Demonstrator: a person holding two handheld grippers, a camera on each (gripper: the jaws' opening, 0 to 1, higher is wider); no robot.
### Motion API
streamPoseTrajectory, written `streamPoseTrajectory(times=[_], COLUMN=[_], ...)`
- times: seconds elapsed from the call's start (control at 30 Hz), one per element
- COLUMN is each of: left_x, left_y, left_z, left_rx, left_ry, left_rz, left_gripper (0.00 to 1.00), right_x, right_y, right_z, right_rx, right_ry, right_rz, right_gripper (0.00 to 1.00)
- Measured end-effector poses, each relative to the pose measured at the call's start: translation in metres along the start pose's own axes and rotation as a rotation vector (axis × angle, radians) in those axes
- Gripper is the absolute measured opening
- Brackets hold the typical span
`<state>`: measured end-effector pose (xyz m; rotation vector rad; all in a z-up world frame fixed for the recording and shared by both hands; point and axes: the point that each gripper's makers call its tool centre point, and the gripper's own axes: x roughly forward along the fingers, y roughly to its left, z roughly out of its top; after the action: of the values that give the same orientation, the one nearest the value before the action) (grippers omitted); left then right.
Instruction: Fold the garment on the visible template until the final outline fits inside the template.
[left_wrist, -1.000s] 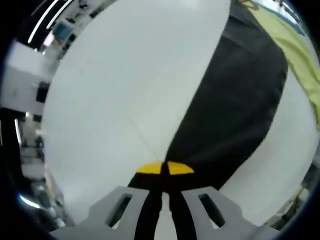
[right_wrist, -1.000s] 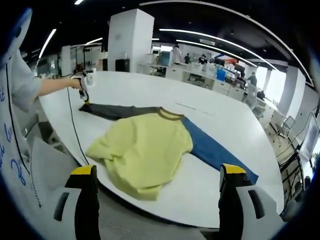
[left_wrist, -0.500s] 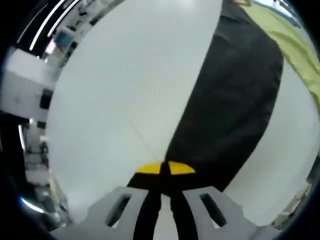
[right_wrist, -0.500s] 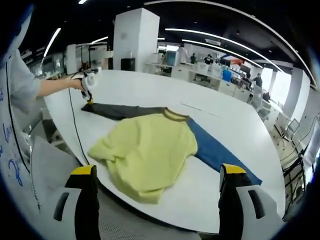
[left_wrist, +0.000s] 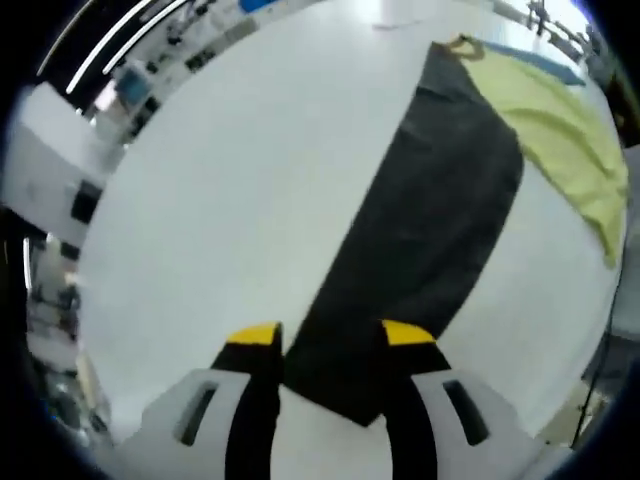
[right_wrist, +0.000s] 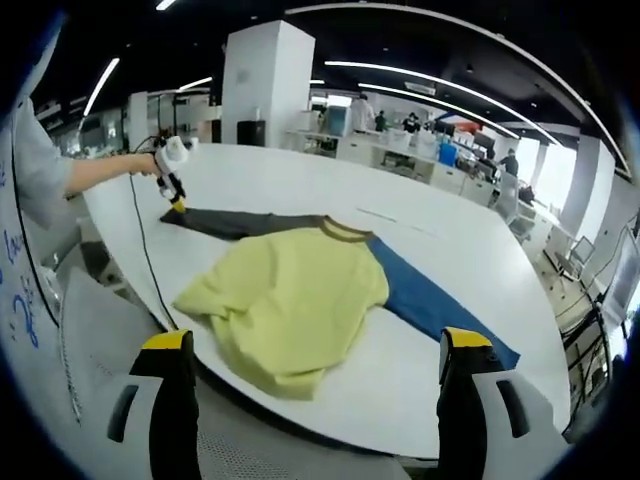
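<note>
Straddling dark sleeve (left_wrist: 420, 230) end, left hand-held gripper (left_wrist: 328, 340) jaws apart.

Matt yellow cloth garment (right_wrist: 290, 305), dark matt sleeve (left_wrist: 420, 230), smooth white table (left_wrist: 230, 190)

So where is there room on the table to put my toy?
Bare table lies beyond the yellow shirt, behind its dark sleeve and blue sleeve. The near edge is crowded by the shirt.
</note>
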<state>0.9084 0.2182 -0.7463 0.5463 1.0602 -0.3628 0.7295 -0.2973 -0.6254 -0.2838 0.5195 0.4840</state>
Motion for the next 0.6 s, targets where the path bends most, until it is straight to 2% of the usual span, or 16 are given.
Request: streamPoseTrajectory(times=[0.17,0.27,0.5,0.6], left_x=[-0.008,-0.008,-0.019,-0.029], left_y=[-0.018,-0.022,-0.048,-0.060], left_z=[0.006,0.007,0.014,0.020], left_rx=[0.008,0.009,-0.006,0.007], left_ry=[-0.032,-0.036,-0.079,-0.101], left_rz=[-0.049,-0.063,-0.129,-0.147], left_gripper=[0.43,0.51,0.65,0.66], right_x=[0.000,0.001,0.004,0.005], right_y=[0.002,0.004,0.004,0.003], right_z=[0.000,-0.002,0.000,0.001], right_rx=[0.008,0.011,0.010,-0.002], right_ry=[-0.011,-0.014,-0.018,-0.022], right_rz=[-0.010,-0.012,-0.012,-0.003], right_gripper=[1.00,1.00,1.00,1.00])
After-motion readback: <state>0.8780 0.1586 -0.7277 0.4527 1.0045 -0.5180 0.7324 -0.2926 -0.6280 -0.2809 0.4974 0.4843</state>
